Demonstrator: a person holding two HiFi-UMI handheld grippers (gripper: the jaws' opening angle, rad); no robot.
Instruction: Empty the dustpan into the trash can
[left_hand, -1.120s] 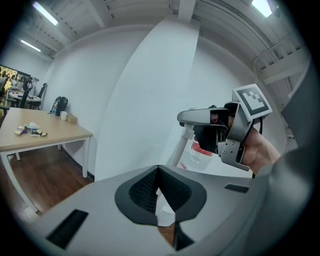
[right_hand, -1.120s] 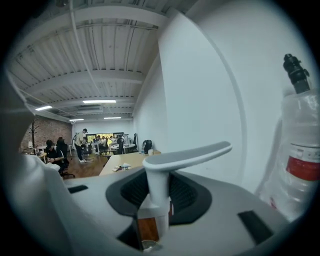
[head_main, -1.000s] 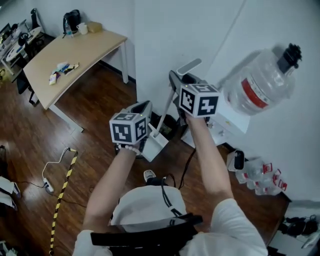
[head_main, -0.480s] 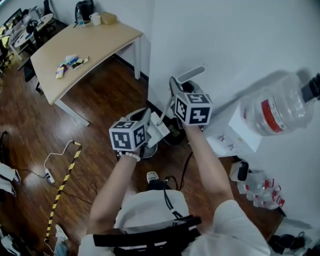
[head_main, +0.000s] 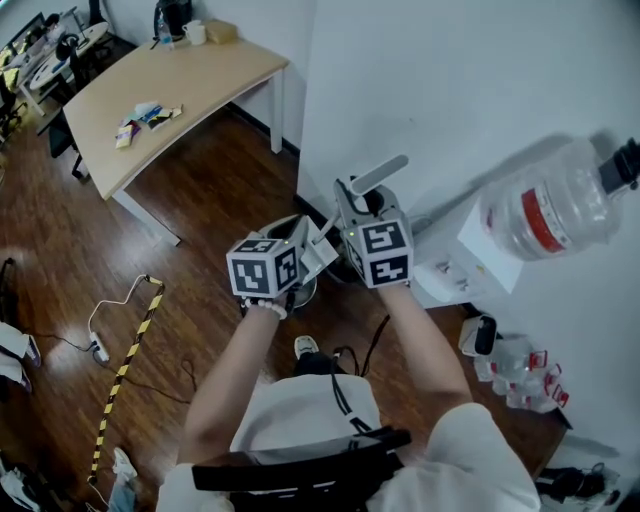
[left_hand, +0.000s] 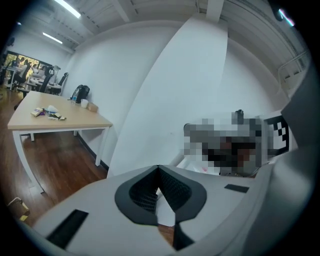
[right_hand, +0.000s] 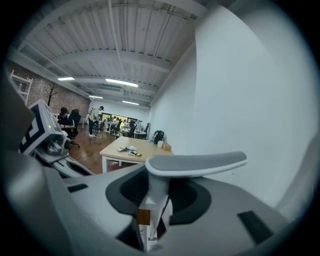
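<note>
My right gripper (head_main: 352, 205) (right_hand: 156, 192) is shut on the thin stem of a white long-handled dustpan, just under its grey top grip (head_main: 378, 172) (right_hand: 196, 163). The dustpan's white pan (head_main: 318, 252) hangs tilted between the two marker cubes. Its edge shows between the pads of my left gripper (head_main: 292, 236) (left_hand: 158, 173), which is shut on it. Below the pan, against the white wall, a dark trash can (head_main: 345, 272) is mostly hidden by the pan and my hands. I cannot tell what is inside the pan.
A wooden desk (head_main: 190, 90) with small items stands at the upper left. A cable and yellow-black tape (head_main: 128, 350) lie on the wood floor. At the right a water jug (head_main: 555, 210) tops a white dispenser (head_main: 470, 262), with packets (head_main: 525, 375) below.
The pan has swung up from hanging below my left gripper to a tilted position between the cubes. Both grippers came lower and closer together, and the right one rolled.
</note>
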